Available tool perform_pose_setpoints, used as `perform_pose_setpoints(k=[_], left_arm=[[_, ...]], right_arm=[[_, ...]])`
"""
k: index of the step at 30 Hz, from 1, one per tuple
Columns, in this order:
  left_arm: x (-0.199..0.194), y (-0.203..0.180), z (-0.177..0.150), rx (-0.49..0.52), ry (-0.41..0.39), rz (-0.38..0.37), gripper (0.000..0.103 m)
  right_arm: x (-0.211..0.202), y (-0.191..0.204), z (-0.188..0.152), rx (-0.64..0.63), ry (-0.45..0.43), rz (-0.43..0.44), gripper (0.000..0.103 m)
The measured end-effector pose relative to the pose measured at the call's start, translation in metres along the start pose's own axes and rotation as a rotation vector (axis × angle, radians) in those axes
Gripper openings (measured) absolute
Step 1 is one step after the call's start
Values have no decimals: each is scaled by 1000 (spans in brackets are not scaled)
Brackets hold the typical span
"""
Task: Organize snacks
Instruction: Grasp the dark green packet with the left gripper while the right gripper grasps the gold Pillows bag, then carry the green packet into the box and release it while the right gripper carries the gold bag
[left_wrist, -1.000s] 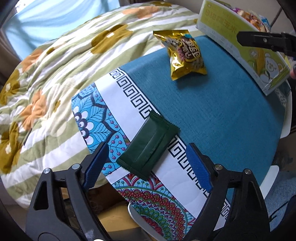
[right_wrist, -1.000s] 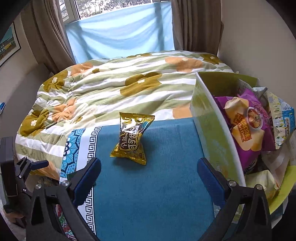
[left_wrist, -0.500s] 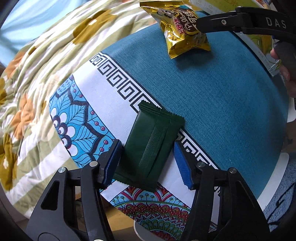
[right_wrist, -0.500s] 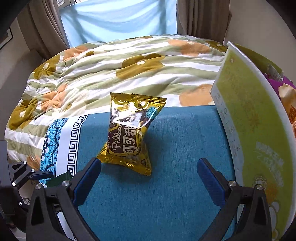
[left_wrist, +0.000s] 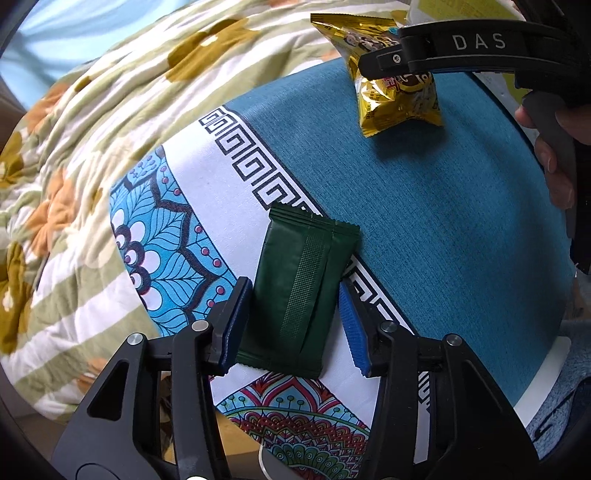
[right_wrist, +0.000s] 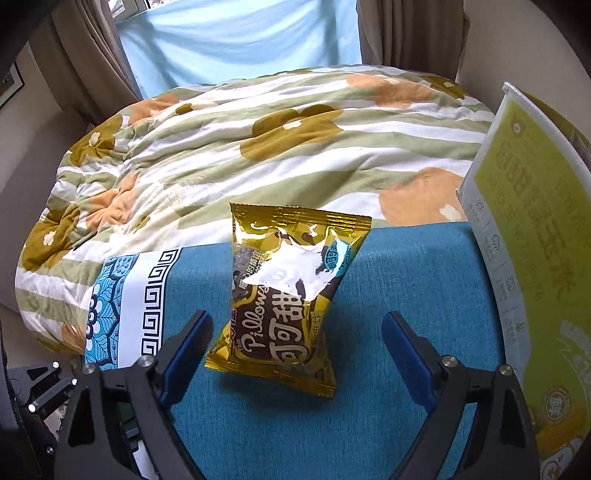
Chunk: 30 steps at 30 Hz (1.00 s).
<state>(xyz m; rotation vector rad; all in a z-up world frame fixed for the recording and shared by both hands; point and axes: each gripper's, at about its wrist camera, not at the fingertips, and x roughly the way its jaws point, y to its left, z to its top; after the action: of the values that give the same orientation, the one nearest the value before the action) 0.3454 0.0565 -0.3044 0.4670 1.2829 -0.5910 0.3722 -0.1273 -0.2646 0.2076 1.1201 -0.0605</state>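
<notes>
A dark green snack packet lies flat on the patterned tablecloth. My left gripper straddles its near half, the left pad touching its edge, the right pad a small gap away. A gold snack bag lies on the teal cloth between the wide-open fingers of my right gripper, which do not touch it. The gold bag also shows in the left wrist view, partly behind the right gripper's finger.
A green and white snack box stands at the table's right side. A bed with a floral striped quilt lies beyond the table's far edge. The table's near edge is close to my left gripper.
My left gripper has come down around the green packet and narrowed onto it. My right gripper has moved forward so that the gold bag now sits between its fingers.
</notes>
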Motion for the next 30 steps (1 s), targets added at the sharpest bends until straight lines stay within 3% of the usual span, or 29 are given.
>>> perform_pose_setpoints(k=[7, 11, 22, 30], left_arm=[[1, 6, 8, -63, -8, 33, 44], [-1, 6, 7, -101, -16, 32, 44], [-28, 25, 10, -199, -65, 15, 44], [-88, 27, 18, -280, -166, 29, 44]], right_arm=[[13, 2, 6, 15, 28, 29, 68], [17, 4, 7, 3, 45, 46, 49], [-2, 8, 9, -30, 14, 54, 42], [-50, 9, 7, -35, -65, 69, 42]])
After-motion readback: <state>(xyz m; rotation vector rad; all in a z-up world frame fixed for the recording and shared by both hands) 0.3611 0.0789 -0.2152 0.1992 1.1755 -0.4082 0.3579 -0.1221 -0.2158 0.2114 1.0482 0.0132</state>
